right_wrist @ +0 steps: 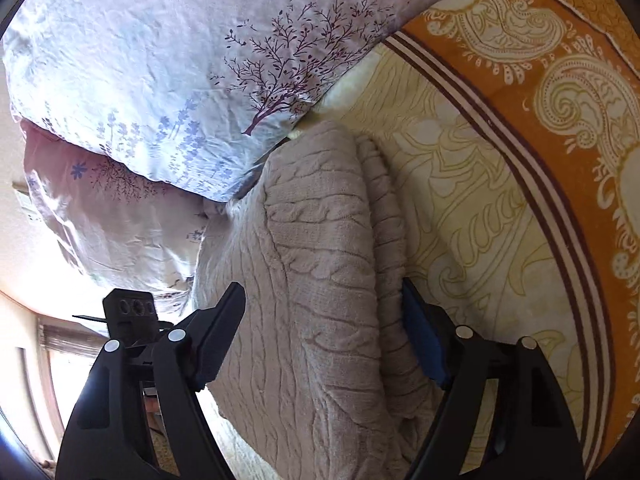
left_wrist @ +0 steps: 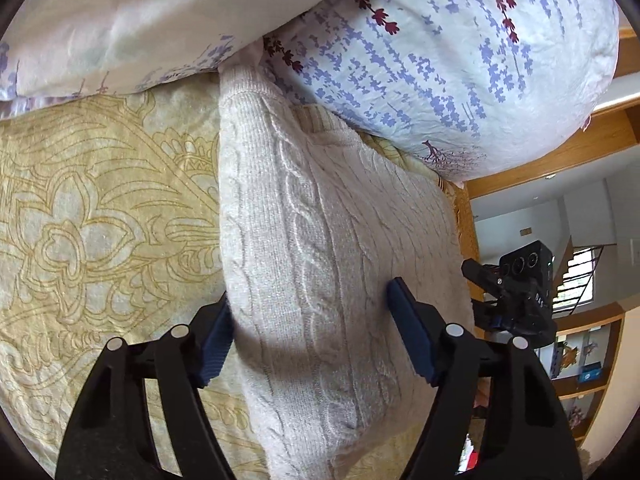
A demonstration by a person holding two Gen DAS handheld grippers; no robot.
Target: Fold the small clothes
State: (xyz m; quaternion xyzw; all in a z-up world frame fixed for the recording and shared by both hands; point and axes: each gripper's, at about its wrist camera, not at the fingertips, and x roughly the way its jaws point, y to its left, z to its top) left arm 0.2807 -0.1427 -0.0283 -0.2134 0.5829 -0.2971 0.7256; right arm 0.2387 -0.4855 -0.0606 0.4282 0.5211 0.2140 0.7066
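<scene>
We straddle the cream cable-knit sweater (left_wrist: 320, 240) at frame centre with both the left gripper (left_wrist: 310, 334) and the right gripper (right_wrist: 320, 334) spread wide, gripping nothing; the fold looks nearly finished, and next we'd likely pinch or withdraw.

The sweater (left_wrist: 320, 240) was a thick cable-knit cloth — fuzzy, matt, pale cream, its raised braids and ribbed hem rough to the eye. The bedspread (left_wrist: 92, 208) under it looked a soft, low-sheen woven cloth printed in yellow. The pillow (left_wrist: 460, 68) wore a thin, finely crinkled cotton-like cover with a faint sheen. The left hand-held gripper (left_wrist: 310, 336) and the right hand-held gripper (right_wrist: 320, 340) were matt black plastic with small shiny metal pins — their finger pads (left_wrist: 412, 336) a ridged blue rubbery material. The shelf (left_wrist: 592, 364) looked like smooth varnished wood.
</scene>
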